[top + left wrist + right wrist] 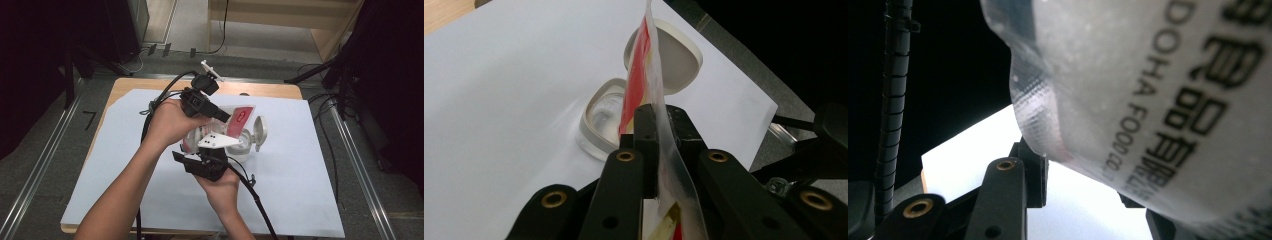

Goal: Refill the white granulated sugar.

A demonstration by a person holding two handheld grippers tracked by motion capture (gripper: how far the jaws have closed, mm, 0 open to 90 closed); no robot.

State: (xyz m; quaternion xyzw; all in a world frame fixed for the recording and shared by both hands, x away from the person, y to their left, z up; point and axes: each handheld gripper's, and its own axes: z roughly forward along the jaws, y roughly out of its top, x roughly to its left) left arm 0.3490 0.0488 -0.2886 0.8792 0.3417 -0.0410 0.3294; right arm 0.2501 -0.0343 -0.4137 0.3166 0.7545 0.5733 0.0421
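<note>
White paper sheeting (300, 190) covers the wooden tabletop (270, 89), with grey floor and black cables around it. One clear plastic jar (599, 122) stands on the sheet, its one hinged lid (679, 62) flipped open beside it. Above the jar hangs one red-and-clear food pouch (239, 120). Left tongs (664, 132) are clamped narrow on the pouch's edge; right tongs (1083, 180) hold its printed lower body, jaws partway apart.

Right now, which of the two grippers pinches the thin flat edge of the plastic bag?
The left gripper: its jaws clamp the bag's flat sealed edge, while the right gripper takes the fuller printed part.
</note>
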